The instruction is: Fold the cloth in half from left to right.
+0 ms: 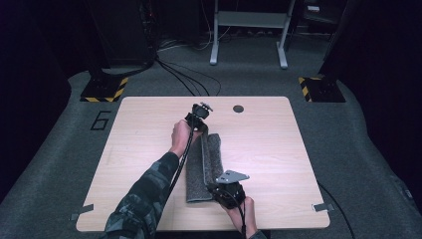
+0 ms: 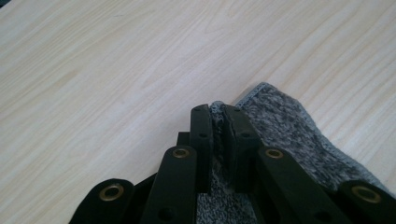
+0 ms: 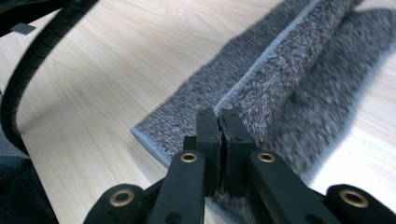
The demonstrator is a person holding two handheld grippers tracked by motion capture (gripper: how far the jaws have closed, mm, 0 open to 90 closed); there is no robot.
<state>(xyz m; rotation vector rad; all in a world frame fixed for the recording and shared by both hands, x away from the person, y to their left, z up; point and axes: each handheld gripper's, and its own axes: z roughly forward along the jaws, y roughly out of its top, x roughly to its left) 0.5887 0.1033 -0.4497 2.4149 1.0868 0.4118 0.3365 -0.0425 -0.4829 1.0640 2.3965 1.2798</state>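
Folding a grey towel (image 1: 205,167) on a pale wooden counter (image 1: 139,149), seen from the high view with two gripper views. At left, the left gripper (image 1: 198,118) sits at the towel's far end, its jaws clenched on a thin pinch of the fabric's edge; in the left gripper view the cloth (image 2: 280,126) stands between the jaws and spreads away to their right, with bare counter (image 2: 102,74) ahead and to their left. At right, the right gripper (image 1: 226,191) sits at the towel's near end, its jaws likewise clenched on the towel (image 3: 280,88), gripping a raised fold that runs straight ahead of them as a ridge, with flat layers lying on either side. The towel is a long narrow strip whose long axis runs from one gripper to the other, away from the person; each hand holds one end, so neither is nearer. The coming move appears to turn on this: the lifted edge, judged from its ridge, must be carried sideways across the long axis, both ends travelling together to keep the fold straight.
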